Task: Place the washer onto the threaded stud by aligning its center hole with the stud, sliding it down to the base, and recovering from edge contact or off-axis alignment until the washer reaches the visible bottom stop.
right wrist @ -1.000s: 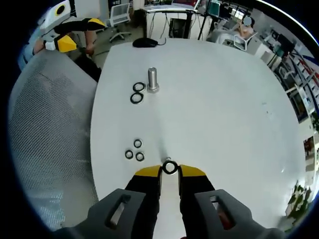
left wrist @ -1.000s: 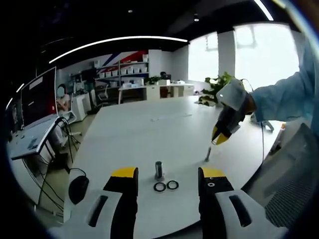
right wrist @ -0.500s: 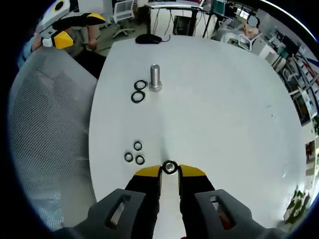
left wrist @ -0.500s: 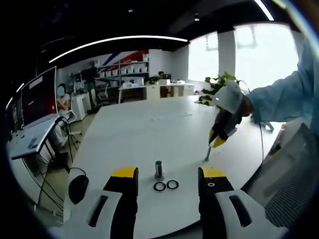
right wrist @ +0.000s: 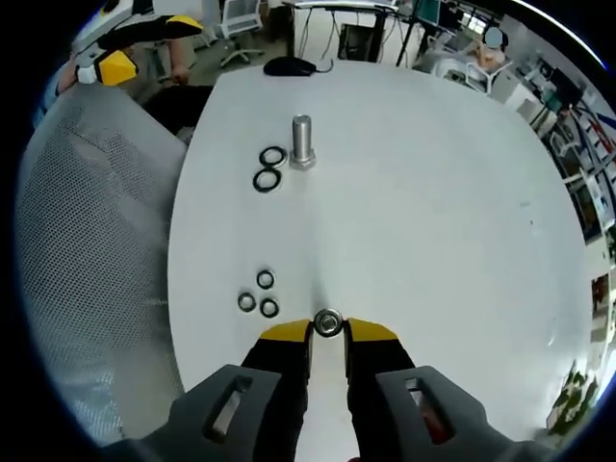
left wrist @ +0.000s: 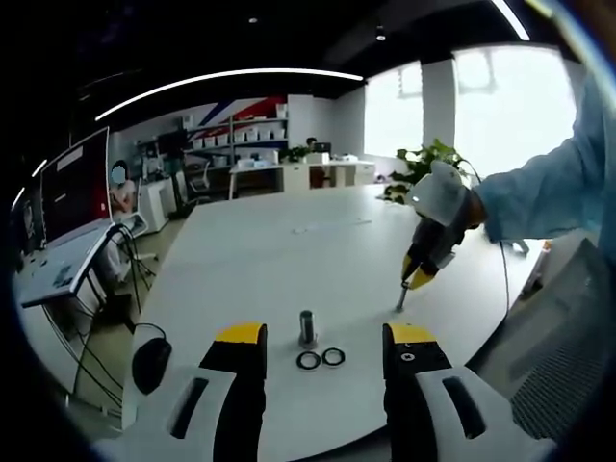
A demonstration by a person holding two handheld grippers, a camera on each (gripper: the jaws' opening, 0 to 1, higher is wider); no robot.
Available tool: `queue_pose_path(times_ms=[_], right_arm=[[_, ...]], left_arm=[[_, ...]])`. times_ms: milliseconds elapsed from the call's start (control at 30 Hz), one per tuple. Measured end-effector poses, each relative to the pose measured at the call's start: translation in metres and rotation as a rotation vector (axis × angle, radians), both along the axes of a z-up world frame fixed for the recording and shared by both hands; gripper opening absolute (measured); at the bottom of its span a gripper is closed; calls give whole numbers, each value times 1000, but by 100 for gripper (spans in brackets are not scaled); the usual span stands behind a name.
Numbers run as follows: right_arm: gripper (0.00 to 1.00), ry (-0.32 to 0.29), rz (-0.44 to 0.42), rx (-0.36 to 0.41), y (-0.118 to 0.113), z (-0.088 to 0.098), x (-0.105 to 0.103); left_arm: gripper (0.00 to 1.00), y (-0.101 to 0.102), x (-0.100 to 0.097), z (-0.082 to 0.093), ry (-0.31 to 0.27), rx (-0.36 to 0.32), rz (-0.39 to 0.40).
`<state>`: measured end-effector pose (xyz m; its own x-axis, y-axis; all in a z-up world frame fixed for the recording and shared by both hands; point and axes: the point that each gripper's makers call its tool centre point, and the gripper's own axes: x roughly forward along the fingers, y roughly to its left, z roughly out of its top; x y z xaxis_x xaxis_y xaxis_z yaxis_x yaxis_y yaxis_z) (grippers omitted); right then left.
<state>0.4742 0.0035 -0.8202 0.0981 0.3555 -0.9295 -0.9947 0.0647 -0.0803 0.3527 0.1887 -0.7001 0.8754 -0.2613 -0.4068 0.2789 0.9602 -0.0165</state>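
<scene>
In the right gripper view, the right gripper (right wrist: 328, 330) has its yellow-tipped fingers (right wrist: 286, 334) drawn close together, pinching a small metal washer (right wrist: 328, 322) between their tips, just above the white worktop (right wrist: 414, 212). The washer stands well apart from the threaded stud (right wrist: 302, 141), which rises upright on its hexagonal base at the far side of the worktop. Two black rings (right wrist: 269, 167) lie flat just left of the stud, touching or nearly touching each other. Three smaller washers (right wrist: 258, 295) lie in a loose cluster on the worktop, near and to the left of the right gripper's fingers. A grey mesh chair back (right wrist: 91, 279) sits beside the worktop's left edge, and a black computer mouse (right wrist: 286, 65) rests at the far edge.

In the left gripper view, the left gripper (left wrist: 322, 339) hovers near the worktop (left wrist: 260, 260) edge with its fingers (left wrist: 243, 339) spread wide and holding nothing. The stud (left wrist: 307, 327) stands between them, a little farther off, with the two black rings (left wrist: 320, 359) just in front of it. The right gripper (left wrist: 420, 275) comes in from the right, held by a person's hand in a light blue sleeve (left wrist: 539, 188), its tips down at the worktop. No readable writing, brand or label can be made out in either view.
</scene>
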Motion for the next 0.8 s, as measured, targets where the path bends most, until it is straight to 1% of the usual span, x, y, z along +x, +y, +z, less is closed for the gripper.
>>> queue_pose_path(times_ms=[133, 267, 500, 800], right_arm=[[15, -7, -1, -8, -1, -2, 0], [19, -6, -14, -8, -2, -2, 2], [19, -1, -23, -1, -4, 0, 0], [19, 9, -30, -4, -8, -4, -5]], left_arm=[[46, 0, 0, 0, 0, -1, 1], [46, 0, 0, 0, 1, -1, 2], [46, 0, 0, 0, 0, -1, 1], [46, 0, 0, 0, 0, -1, 0]])
